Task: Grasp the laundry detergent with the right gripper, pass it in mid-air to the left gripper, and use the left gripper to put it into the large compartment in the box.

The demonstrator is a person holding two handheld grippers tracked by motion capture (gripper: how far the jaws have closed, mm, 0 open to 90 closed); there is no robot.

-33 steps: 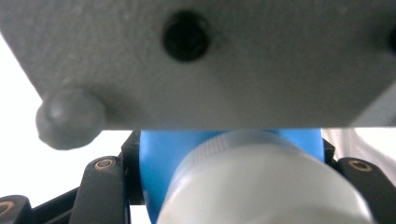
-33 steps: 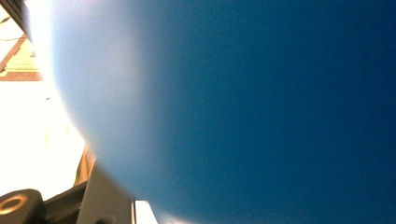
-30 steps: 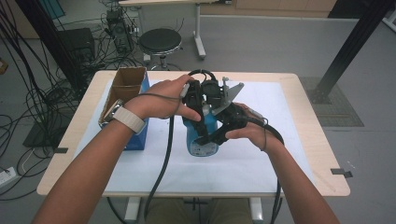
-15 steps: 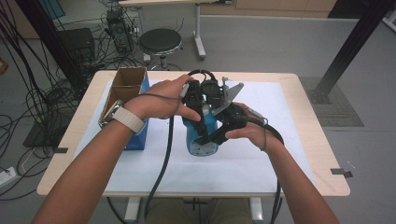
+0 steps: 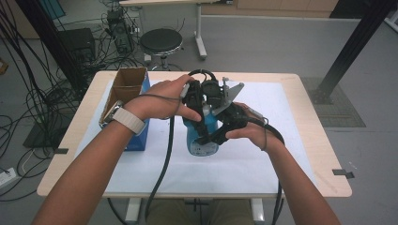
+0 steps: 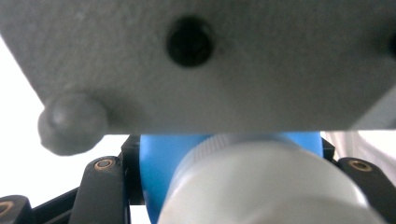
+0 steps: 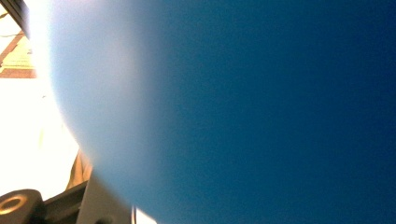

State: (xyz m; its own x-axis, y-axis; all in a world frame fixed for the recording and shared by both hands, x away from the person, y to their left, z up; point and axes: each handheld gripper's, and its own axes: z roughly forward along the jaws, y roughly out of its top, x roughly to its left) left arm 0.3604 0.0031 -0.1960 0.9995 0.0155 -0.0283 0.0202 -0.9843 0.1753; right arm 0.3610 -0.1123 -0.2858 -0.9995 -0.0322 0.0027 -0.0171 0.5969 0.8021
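Up at the middle of the white-covered table (image 5: 263,159), a blue bottle (image 5: 201,138) stands upright, caught between both tools, with an open cardboard box (image 5: 123,89) well off to its left. The left gripper (image 5: 196,99) comes in over the top with its jaws pinched on the bottle's white ribbed cap (image 6: 280,182), the grey plate of the other tool hanging just above it in the left gripper view. The right gripper (image 5: 220,131) clamps the bottle's blue body from the right, its jaws pressed against the sides.
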